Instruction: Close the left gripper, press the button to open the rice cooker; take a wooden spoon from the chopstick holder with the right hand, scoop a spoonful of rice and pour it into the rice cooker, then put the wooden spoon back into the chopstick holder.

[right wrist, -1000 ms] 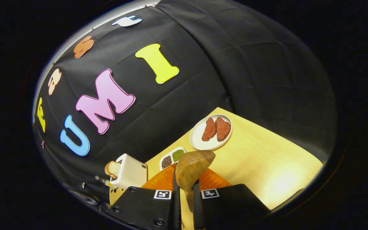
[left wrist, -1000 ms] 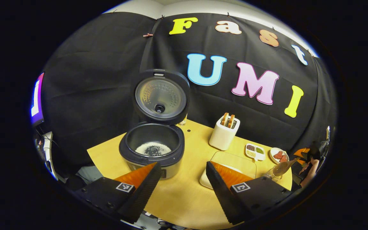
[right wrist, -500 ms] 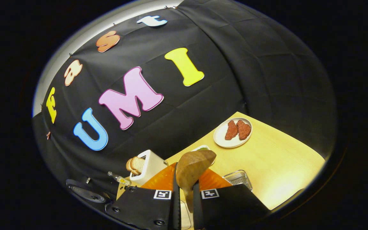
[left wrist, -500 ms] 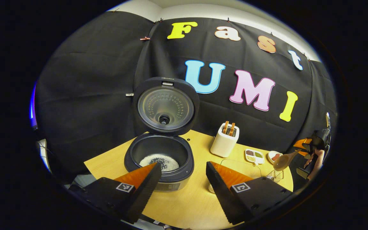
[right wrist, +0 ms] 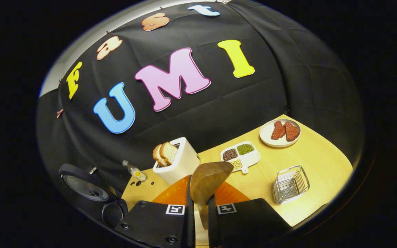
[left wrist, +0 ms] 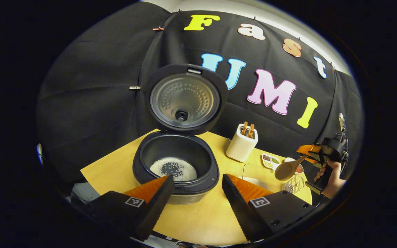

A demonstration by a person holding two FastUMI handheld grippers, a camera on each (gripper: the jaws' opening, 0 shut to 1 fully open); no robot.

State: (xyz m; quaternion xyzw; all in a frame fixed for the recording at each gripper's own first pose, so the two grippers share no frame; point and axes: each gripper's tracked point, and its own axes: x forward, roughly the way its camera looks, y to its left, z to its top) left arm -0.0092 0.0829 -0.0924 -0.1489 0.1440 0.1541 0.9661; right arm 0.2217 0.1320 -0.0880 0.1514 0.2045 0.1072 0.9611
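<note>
The rice cooker (left wrist: 176,174) stands open on the table, lid (left wrist: 184,100) upright, with a thin layer of rice (left wrist: 173,168) in its pot. My left gripper (left wrist: 196,187) hovers open just in front of it, holding nothing. At the far right a hand (left wrist: 329,177) holds my right gripper (left wrist: 314,151), shut on the wooden spoon (left wrist: 285,169) above the wire chopstick holder (left wrist: 293,184). In the right gripper view my right gripper (right wrist: 200,194) pinches the handle of the wooden spoon (right wrist: 207,179), whose bowl stands up before the camera. The chopstick holder (right wrist: 291,184) sits lower right.
A white toaster (right wrist: 179,162) with bread, a divided tray of beans (right wrist: 240,155) and a plate of meat (right wrist: 280,132) line the back of the table (right wrist: 322,162). A small bottle (right wrist: 134,170) lies by the cooker lid (right wrist: 84,186). A pale dish (left wrist: 255,174) sits behind my left gripper's finger.
My right gripper has swung left with the spoon and risen, bringing the tray and holder into its view. My left gripper has shifted nearer the cooker and stays open.
</note>
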